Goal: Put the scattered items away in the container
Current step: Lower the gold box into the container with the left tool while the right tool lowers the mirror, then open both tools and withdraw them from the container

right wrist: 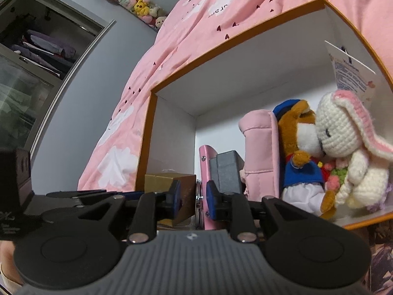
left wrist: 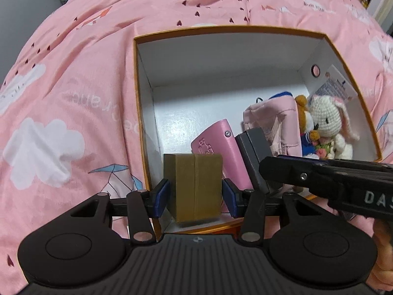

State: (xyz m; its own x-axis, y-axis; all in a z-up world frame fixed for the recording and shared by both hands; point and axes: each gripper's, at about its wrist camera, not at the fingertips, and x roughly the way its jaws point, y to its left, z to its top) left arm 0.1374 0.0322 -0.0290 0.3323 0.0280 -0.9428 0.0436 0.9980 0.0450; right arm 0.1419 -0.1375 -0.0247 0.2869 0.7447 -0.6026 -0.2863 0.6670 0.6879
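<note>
The left gripper point(left wrist: 195, 193) holds a small gold-brown cardboard box point(left wrist: 195, 186) between its blue pads point(left wrist: 162, 196), the jaws about half spread and pressed on its two side faces; the box stands upright, its longer axis running away from the wrist and down into the orange-rimmed, white-walled open container point(left wrist: 145, 103) that sits on the pink cloud-print bedspread point(left wrist: 73, 98); the box hangs inside the container's near left corner, its lower end low against the white floor, though whether it already rests there I cannot tell. Just to its right stand a pink leather key case point(left wrist: 216, 145) and a dark grey rectangular case point(left wrist: 255, 154), then a pale pink fabric pouch point(left wrist: 277, 123), a brown plush bear in blue sailor clothes point(right wrist: 297, 152) and a white crocheted rabbit with pink-lined ears point(left wrist: 326, 125) along the right wall. The right gripper point(right wrist: 192, 196) points over the near rim at the gap between the gold box and the pink key case; its jaws stand narrowly apart, with no pad plainly pressing on anything. By my judgement the left hand is the one to act: a straight release in that free corner, keeping clear of the key case leaning beside it.
</note>
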